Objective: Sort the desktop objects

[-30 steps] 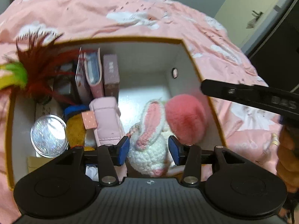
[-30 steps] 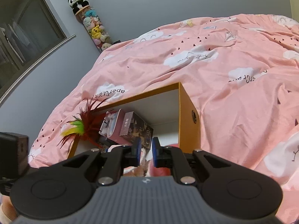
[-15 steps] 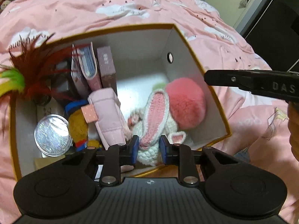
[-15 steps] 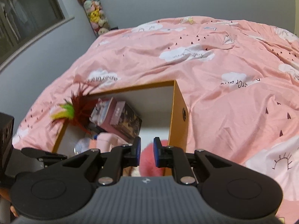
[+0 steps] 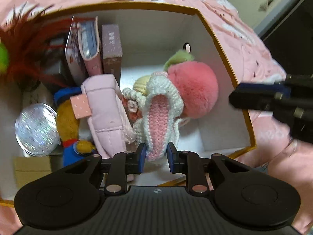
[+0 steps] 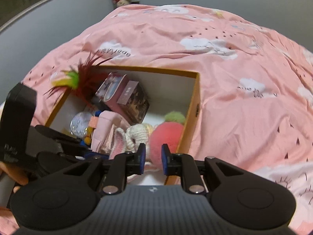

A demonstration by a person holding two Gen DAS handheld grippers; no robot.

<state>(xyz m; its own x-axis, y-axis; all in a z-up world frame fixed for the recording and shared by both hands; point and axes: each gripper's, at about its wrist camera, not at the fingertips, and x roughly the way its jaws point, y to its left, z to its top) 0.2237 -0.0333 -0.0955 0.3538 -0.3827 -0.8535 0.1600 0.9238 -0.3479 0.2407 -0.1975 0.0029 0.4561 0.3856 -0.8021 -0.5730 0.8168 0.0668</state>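
1. An open orange-rimmed box [image 5: 223, 45] with white inside walls sits on a bed under a pink cloud-print duvet [image 6: 225, 82].
2. At the box's upper left stand small books [image 5: 92, 49] beside red feathers [image 5: 25, 45]; a glittery round disc [image 5: 37, 126] lies at lower left.
3. At centre is a pink padded pouch [image 5: 106, 115], a crocheted bunny [image 5: 158, 115] and a pink pompom [image 5: 195, 90].
4. The left gripper [image 5: 156, 154] fingers are closed on the bunny's ear.
5. The right gripper [image 6: 153, 156] fingers are nearly closed, easing apart, holding nothing, above the pompom.
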